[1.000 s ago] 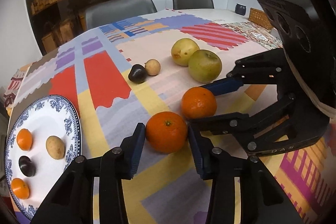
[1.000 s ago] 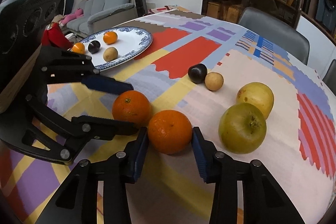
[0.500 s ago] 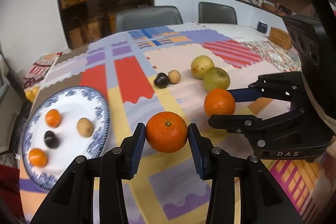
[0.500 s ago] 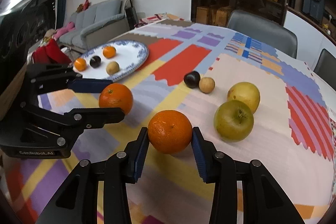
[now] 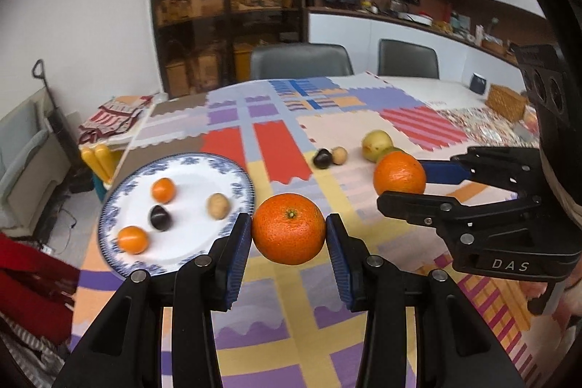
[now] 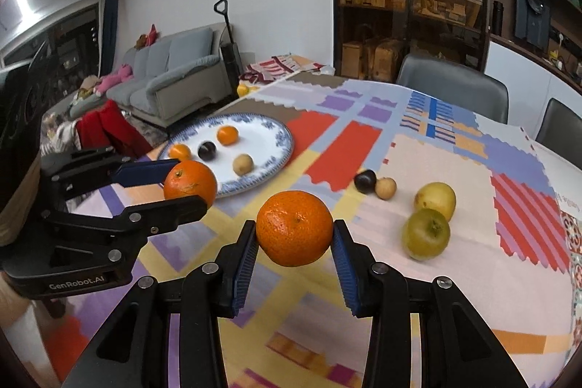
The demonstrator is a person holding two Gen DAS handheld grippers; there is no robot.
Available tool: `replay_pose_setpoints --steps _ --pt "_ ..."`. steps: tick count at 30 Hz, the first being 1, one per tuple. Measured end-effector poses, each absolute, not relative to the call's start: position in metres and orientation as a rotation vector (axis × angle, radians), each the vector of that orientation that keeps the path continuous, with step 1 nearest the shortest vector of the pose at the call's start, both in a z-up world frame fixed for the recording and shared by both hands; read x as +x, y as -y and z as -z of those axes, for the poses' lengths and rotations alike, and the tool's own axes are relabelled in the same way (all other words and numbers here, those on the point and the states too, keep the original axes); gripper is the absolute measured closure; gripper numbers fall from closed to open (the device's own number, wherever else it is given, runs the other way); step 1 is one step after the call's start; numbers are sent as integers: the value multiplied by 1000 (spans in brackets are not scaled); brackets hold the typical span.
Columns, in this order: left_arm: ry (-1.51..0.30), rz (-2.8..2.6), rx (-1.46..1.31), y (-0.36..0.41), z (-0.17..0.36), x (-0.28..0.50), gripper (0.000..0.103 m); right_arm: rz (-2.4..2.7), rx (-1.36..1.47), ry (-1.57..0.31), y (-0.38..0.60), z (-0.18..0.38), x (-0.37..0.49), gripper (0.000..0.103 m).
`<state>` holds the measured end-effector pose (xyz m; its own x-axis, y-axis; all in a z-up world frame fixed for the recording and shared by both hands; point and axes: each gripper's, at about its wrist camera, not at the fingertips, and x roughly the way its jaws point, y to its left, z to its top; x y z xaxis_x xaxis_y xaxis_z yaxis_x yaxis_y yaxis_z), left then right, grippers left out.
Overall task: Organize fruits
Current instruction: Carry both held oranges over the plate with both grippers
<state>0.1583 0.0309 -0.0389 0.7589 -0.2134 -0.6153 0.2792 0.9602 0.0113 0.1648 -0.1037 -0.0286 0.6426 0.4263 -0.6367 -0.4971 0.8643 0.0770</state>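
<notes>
**Two oranges lifted off the table**

Left gripper [image 5: 288,228] pinches an orange [image 5: 288,228], stem facing the camera; right gripper [image 6: 294,233] pinches the other orange [image 6: 294,232]. Both sat on the cloth [image 5: 291,308] a second ago; now they hang above it, nearer the plate [image 5: 189,166]

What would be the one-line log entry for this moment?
left gripper: shut on left orange | right gripper: shut on right orange | plate: four small fruits
</notes>
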Motion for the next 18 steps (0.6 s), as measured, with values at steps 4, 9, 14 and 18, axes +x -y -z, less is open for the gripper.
replay_pose_setpoints --steps 4,9,14,18 --pt "-633 220 104 -46 29 152 62 -533 -95 -674 92 17 163 61" --pt "-614 174 94 -63 19 148 62 -539 -110 -645 75 5 162 61" --pt "-604 136 83 -81 10 151 62 -547 -100 -638 59 -4 171 61" --pt "-606 111 85 -95 7 158 62 -552 -92 -639 46 -7 182 61"
